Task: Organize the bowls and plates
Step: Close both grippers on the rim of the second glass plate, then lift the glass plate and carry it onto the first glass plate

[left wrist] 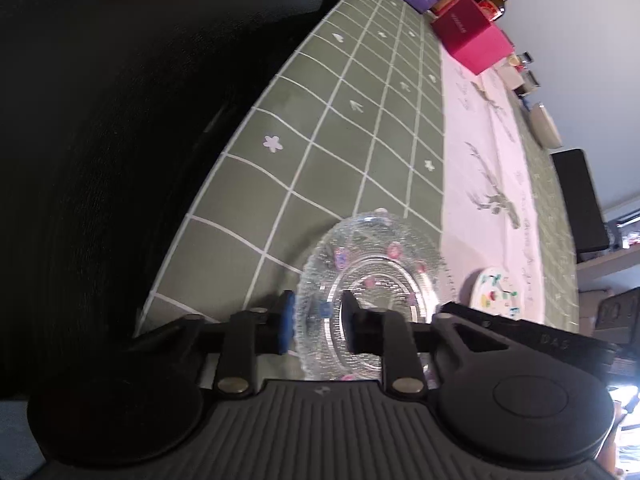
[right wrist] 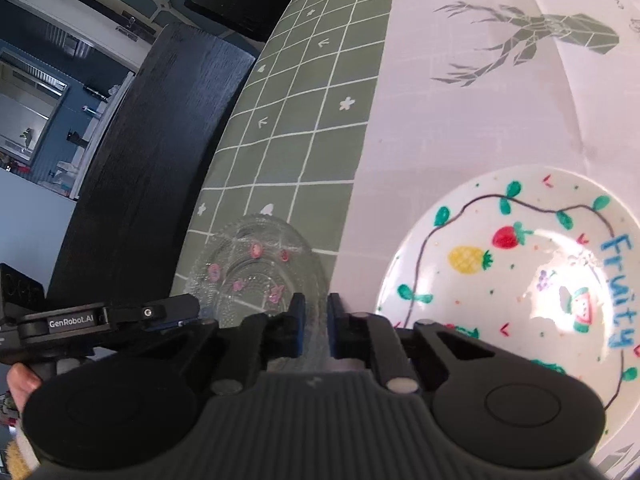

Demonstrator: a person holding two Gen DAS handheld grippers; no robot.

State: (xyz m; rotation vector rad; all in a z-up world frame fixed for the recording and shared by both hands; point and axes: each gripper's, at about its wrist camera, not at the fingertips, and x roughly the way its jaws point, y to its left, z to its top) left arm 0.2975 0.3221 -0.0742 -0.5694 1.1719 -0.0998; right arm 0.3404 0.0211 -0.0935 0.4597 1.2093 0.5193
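Left gripper [left wrist: 316, 322] was clamped on the near rim of a clear, round, textured glass plate with pink flower marks [left wrist: 376, 276]. Right gripper [right wrist: 314, 328] was nearly closed on the same plate's opposite rim. A white ceramic plate painted with fruit [right wrist: 516, 280] lay beside it on the surface [right wrist: 304, 92].

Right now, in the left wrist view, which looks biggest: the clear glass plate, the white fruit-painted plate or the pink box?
1. Clear glass plate, though it is nearest the camera.
2. Pink box.
3. White fruit-painted plate, partly hidden.
True sizes stay unsure.
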